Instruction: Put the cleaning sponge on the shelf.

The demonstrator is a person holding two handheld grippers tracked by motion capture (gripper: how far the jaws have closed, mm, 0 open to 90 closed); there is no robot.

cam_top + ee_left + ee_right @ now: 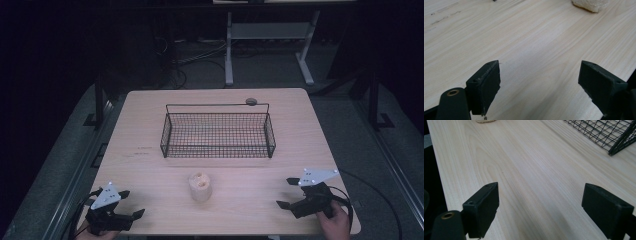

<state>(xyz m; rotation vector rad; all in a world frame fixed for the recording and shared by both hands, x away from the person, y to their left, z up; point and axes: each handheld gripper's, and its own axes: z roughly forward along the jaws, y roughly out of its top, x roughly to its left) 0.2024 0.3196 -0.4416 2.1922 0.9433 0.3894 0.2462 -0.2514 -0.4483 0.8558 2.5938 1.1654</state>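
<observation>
A small pale, rolled-up cloth-like object [200,186] stands on the wooden table [150,170] in front of a black wire basket [217,131]. My left gripper [131,204] rests at the table's near left corner, open, nothing between its jaws. My right gripper [287,192] sits at the near right, also open and empty. In the left gripper view the pale object [589,5] lies far ahead at the upper right, past my left gripper [539,82]. The right gripper view shows my right gripper [540,207] over bare wood, with the basket's corner [610,133] at the upper right and the pale object's edge [485,121] at the top.
The basket looks empty and has a thin handle bar along its far side. A small dark round thing [251,101] lies behind the basket. Beyond the table, a white frame [270,35] and cables stand on the dark floor.
</observation>
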